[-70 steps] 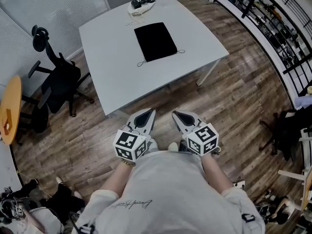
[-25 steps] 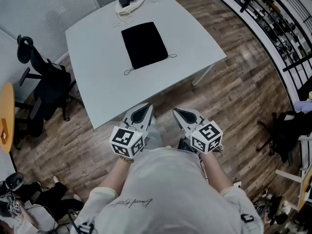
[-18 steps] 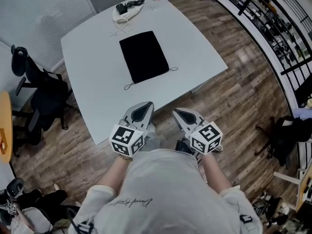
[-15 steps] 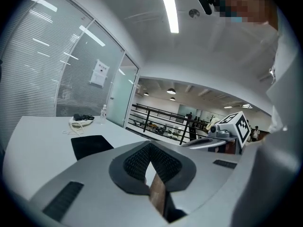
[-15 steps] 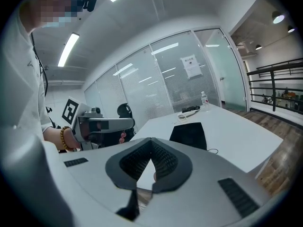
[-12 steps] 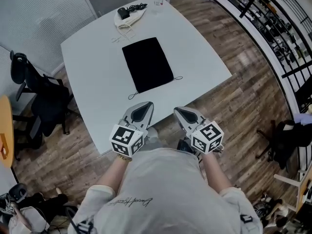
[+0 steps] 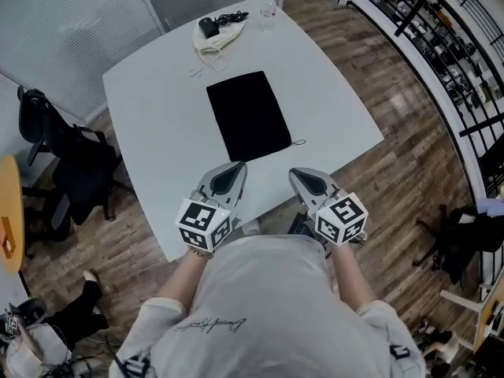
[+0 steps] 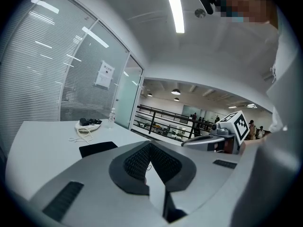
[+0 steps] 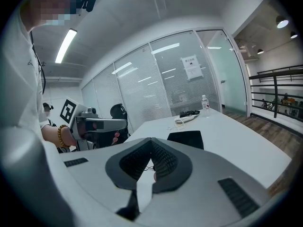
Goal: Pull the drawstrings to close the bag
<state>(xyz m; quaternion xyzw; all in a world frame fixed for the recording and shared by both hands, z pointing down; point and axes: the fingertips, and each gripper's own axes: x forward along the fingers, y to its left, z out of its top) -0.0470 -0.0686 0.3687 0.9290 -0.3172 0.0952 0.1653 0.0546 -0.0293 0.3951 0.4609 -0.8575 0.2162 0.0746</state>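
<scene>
Left tongs (image 7: 235,167), right tongs (image 7: 296,173) (closed) near table (image 7: 157,132) edge

White table (image 7: 157,109) with water bottle (image 7: 269,5) and cream pouch (image 7: 216,36) at far edge; black chair (image 7: 71,172) beside

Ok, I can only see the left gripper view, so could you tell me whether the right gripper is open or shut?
Observer: The right gripper is shut, its fingers meeting at the tips with nothing between them.
Operator: Thank you. Where do the drawstrings leave the bag?
Observer: In the head view one drawstring loop lies on the table at the black bag's near right corner; I cannot make out one at the near left corner.
Operator: And what stands left of the table?
Observer: A black office chair, beside the table's left edge.
</scene>
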